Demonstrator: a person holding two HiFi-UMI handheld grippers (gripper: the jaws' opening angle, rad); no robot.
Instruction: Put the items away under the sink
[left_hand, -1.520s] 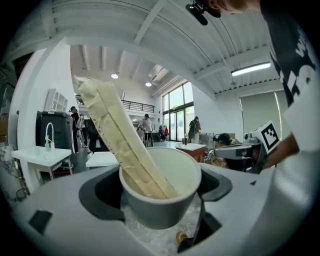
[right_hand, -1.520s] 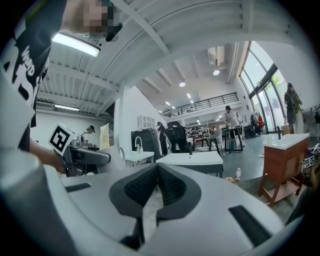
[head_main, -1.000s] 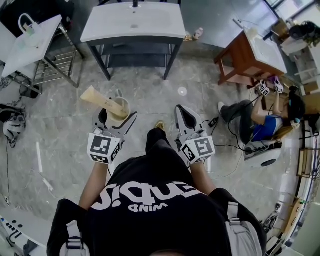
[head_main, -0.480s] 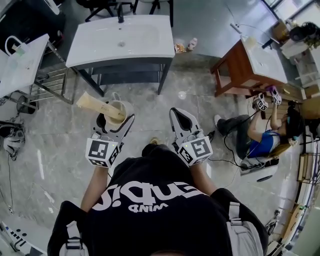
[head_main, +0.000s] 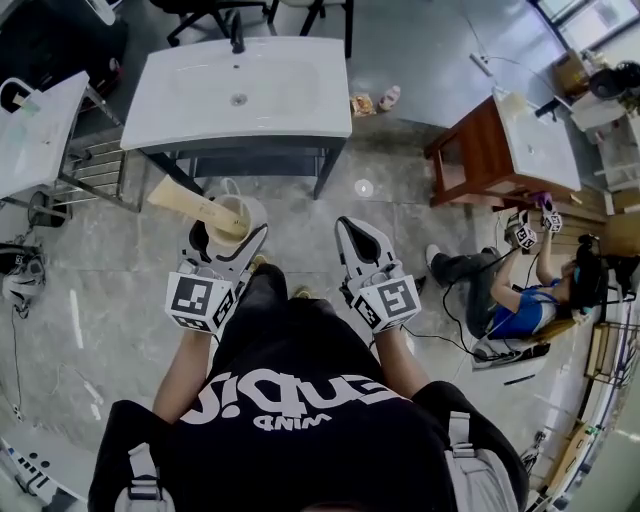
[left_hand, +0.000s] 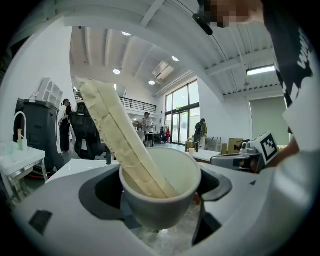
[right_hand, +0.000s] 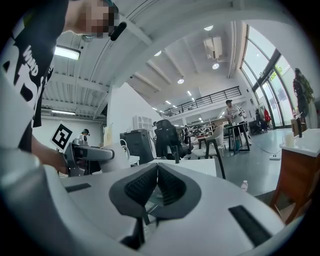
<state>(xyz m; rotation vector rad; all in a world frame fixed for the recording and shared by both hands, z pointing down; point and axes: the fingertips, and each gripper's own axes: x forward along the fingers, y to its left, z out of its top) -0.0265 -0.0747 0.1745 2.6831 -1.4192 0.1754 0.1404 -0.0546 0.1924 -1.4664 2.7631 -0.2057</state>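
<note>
The left gripper (left_hand: 161, 192) is clamping a cup (left_hand: 160, 197) between its jaws, which are pressing on the cup's two sides low on its wall, so the rim is standing above them and the mouth is facing up. A long flat pack (left_hand: 118, 131) is leaning in the cup, its lower end resting inside against the bottom and its upper end slanting up and away to the person's left, well past the rim. The right gripper (right_hand: 156, 186) is holding nothing, its ribbed pads meeting along one line with the jaws together. In the head view both grippers are hanging side by side in front of the person, apart from each other, with the cup just ahead of the left one. A stretch of grey floor (head_main: 120, 290) is lying between them and the sink (head_main: 290, 95), whose front edge is running straight across ahead. Under the basin a dark shelf (head_main: 255, 160) is showing between the dark legs. A white table (head_main: 35, 130) is standing to the left of the sink, a wooden cabinet (head_main: 480, 150) to its right, and a seated person (head_main: 520, 300) is taking up floor well to the right of the right gripper. The cup is looking plain, pale and round, and the pack cream, with a seam running along its length.
</note>
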